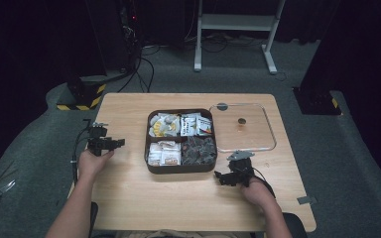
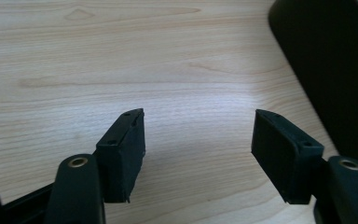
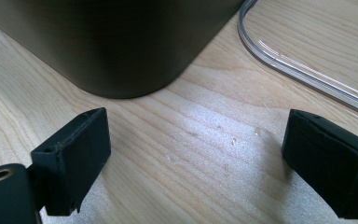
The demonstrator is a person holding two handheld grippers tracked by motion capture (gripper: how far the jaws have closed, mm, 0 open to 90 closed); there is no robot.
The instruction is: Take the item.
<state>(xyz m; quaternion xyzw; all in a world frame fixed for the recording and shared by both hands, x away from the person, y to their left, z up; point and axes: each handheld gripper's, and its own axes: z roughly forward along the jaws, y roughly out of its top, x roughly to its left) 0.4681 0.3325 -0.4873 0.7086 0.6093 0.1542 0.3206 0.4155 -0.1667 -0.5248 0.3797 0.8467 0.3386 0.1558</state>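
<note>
The dark four-compartment snack box sits mid-desk between both empty, jaws-apart tools, its clear lid lying just right of it, nearest the right hand-held gripper, while the left hand-held gripper rests farther off.

In the high view the 4 compartments of the brown box hold packets too small to read; the labels at 1 o'clock inside it are a blur of white and red. The small round mark on the clear lid cannot be identified, nor the grey tab at its 11 o'clock corner. Both forearms are cut by the bottom edge.

In the left gripper view the box wall runs off the frame at 3 o'clock. In the right gripper view the box is cropped at 12 o'clock and the lid rim leaves the frame at 3 o'clock.
</note>
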